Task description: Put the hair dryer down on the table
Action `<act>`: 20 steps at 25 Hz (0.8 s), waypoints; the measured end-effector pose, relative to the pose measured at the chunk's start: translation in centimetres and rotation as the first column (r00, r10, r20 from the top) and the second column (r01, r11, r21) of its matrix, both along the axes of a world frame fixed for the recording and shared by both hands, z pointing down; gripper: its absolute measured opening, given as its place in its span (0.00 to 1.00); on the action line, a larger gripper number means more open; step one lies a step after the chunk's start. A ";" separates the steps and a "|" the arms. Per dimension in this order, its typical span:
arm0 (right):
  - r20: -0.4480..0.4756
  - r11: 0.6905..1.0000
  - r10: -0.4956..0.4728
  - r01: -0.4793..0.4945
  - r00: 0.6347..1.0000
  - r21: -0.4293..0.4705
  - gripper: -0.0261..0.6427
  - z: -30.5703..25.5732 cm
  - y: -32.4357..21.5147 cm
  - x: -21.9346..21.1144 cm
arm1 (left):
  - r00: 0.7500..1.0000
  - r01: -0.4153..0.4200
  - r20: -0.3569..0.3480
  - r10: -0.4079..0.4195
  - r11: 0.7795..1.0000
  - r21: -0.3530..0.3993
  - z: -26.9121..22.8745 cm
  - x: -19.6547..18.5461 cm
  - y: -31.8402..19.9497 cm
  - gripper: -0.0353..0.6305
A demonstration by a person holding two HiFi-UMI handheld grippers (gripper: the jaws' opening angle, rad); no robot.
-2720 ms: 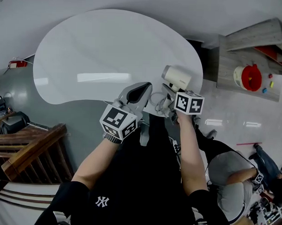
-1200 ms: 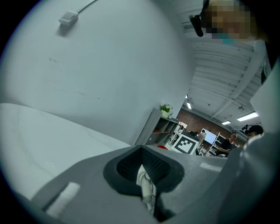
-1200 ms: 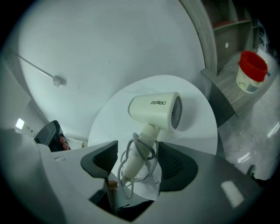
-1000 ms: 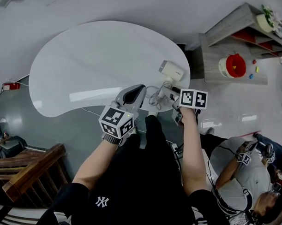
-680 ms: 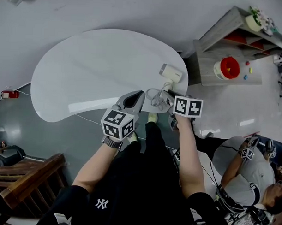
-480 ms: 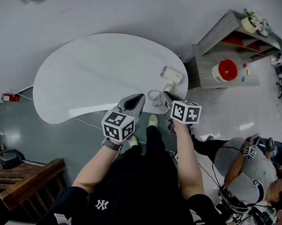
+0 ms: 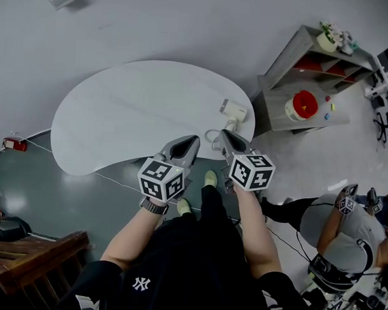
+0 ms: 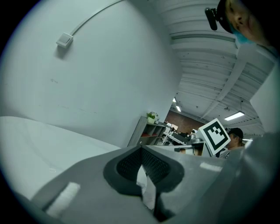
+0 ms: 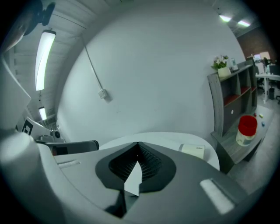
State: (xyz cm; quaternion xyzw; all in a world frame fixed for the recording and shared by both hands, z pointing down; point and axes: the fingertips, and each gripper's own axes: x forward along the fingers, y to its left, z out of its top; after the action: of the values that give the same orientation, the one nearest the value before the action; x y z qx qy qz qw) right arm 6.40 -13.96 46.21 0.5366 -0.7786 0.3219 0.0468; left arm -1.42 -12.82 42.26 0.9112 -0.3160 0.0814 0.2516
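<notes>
The cream hair dryer (image 7: 234,109) lies on its side near the right end of the white table (image 7: 132,111), with its cord (image 7: 214,135) looped at the near edge. It also shows in the right gripper view as a pale block, the hair dryer (image 9: 193,150), past the jaws. My right gripper (image 7: 223,133) hovers at the table's near edge, short of the dryer, shut and empty. My left gripper (image 7: 193,140) hangs beside it, also shut with nothing held. Both jaw pairs, left gripper (image 8: 141,148) and right gripper (image 9: 138,144), meet at their tips.
A grey shelf unit (image 7: 305,72) with a red object (image 7: 304,104) stands right of the table. A person (image 7: 344,220) sits on the floor at the lower right. Wooden furniture (image 7: 31,263) is at the lower left. My other gripper's marker cube (image 8: 214,133) shows in the left gripper view.
My right gripper let go of the hair dryer and drew back toward me. The dryer now rests on the table. The left gripper stayed shut alongside.
</notes>
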 end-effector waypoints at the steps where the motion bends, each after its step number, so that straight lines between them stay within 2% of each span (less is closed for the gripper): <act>1: -0.017 1.000 -0.001 0.001 1.000 0.029 0.07 -1.0 0.3 -0.3 | 1.000 -0.002 -0.011 0.002 1.000 0.014 -0.8 -0.1 0.3 0.05; 8: -0.080 0.985 0.012 0.002 0.997 0.174 0.07 -6.7 2.6 -1.7 | 0.998 0.006 -0.057 0.000 0.995 0.098 -5.5 -1.0 2.4 0.05; 20: -0.112 0.956 0.013 0.021 0.994 0.292 0.07 -12.1 6.0 -3.4 | 0.994 0.010 -0.106 0.010 0.981 0.194 -11.1 -2.5 5.4 0.05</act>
State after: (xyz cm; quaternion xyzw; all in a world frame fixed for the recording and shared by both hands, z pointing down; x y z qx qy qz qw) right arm 2.99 -7.92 34.12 0.5534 -0.8149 0.1723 0.0114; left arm -3.88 -7.45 31.17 0.9344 -0.3085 0.0016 0.1782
